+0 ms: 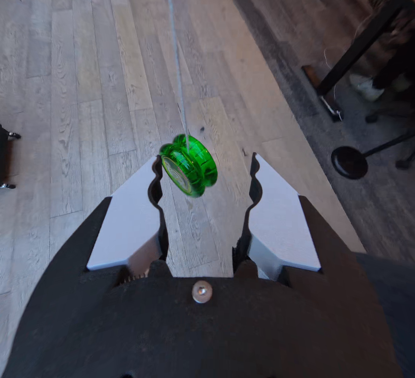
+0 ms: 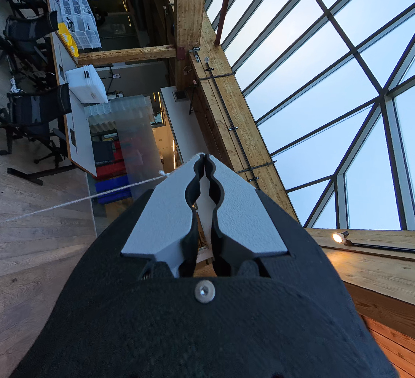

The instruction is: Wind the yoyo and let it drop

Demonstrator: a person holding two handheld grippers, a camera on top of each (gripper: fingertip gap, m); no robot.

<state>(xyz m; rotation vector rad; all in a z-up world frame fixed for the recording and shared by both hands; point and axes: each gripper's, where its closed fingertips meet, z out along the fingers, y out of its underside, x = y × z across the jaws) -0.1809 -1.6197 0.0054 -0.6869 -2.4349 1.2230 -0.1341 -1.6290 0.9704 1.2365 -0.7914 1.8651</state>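
A clear green yoyo (image 1: pixel 189 166) hangs in the air on a taut white string (image 1: pixel 175 52) that runs up out of the top of the left wrist view. My left gripper (image 1: pixel 205 160) is open; the yoyo sits between its fingertips, close to the left finger (image 1: pixel 156 178), with no grip on it. My right gripper (image 2: pixel 204 157) is shut on the string's end loop at its tips. The string (image 2: pixel 85 198) has a knot (image 2: pixel 162 173) and runs off to the left edge of the right wrist view. The yoyo is not in the right wrist view.
Grey wood-plank floor (image 1: pixel 89 97) lies below the yoyo. A black table leg (image 1: pixel 359 48), a round black stand base (image 1: pixel 349 162) and a person's shoe (image 1: pixel 368 89) are at the right. The right wrist view shows a white table (image 2: pixel 78 133), chairs (image 2: pixel 38 108), timber beams and skylights. About 95 centimetres separates my left fingertips from my right.
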